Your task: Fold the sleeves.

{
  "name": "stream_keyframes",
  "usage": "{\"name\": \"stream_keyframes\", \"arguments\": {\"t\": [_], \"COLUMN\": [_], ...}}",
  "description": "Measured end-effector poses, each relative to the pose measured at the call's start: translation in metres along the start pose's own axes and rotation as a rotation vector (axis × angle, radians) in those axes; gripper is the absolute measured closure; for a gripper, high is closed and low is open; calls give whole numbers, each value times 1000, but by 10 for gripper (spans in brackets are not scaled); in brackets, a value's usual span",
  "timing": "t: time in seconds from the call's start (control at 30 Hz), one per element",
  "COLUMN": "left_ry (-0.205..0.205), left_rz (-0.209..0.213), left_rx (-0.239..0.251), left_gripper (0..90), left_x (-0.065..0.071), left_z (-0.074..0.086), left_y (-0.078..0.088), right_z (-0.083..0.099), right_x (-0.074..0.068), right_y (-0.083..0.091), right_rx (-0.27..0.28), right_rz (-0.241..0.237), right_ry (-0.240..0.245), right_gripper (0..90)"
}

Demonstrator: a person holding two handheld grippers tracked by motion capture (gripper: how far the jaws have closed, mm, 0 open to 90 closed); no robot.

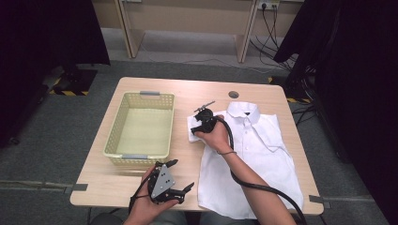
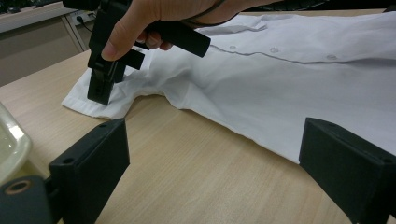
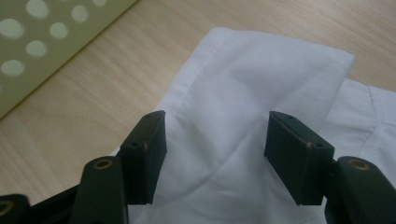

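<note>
A white button-up shirt [image 1: 253,150] lies flat, collar away from me, on the right half of the wooden table [image 1: 187,93]. Its short sleeve [image 1: 191,133] spreads out to the left. My right gripper [image 1: 199,123] points down onto that sleeve, a hand around its body. In the right gripper view its jaws [image 3: 215,144] stand apart with flat sleeve cloth [image 3: 261,70] between them, open. The left gripper view shows that gripper's tips [image 2: 100,93] resting on the sleeve near its hem. My left gripper [image 1: 182,174] is held at the table's near edge, open, nothing between its jaws [image 2: 210,158].
A pale yellow plastic basket [image 1: 141,157] stands on the left half of the table, close to the sleeve; its perforated wall [image 3: 46,42] appears in the right gripper view. Bare wood [image 2: 196,154] lies between basket and shirt. A cable hole [image 1: 233,94] sits near the far edge.
</note>
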State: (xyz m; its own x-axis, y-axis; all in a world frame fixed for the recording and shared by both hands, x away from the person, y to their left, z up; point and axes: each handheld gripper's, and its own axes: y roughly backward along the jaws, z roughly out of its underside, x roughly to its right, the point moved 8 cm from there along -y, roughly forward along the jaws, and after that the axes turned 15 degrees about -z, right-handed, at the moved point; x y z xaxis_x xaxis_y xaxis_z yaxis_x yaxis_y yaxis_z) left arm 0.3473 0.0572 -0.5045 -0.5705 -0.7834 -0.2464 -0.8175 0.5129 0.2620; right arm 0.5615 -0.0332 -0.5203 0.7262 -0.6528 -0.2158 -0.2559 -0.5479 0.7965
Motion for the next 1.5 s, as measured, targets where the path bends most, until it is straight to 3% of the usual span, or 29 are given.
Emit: {"name": "stream_keyframes", "arguments": {"t": [0.2,0.53,0.6,0.87,1.5], "left_ry": [3,-3,-1,1,-2], "left_rz": [0,-1,-1,0,-1], "left_rx": [1,2,2,1,0], "left_gripper": [81,81,81,81,81], "left_x": [0,0,0,0,0], "left_z": [0,0,0,0,0], "left_y": [0,0,0,0,0], "right_z": [2,1,1,-1,-12], "right_x": [0,4,3,2,0], "right_y": [-4,-2,-3,-2,32], "right_rx": [2,25,18,4,101], "right_rz": [-7,3,2,7,-9], "right_ry": [14,7,2,-1,-13], "right_gripper": [505,847,878,894,892]}}
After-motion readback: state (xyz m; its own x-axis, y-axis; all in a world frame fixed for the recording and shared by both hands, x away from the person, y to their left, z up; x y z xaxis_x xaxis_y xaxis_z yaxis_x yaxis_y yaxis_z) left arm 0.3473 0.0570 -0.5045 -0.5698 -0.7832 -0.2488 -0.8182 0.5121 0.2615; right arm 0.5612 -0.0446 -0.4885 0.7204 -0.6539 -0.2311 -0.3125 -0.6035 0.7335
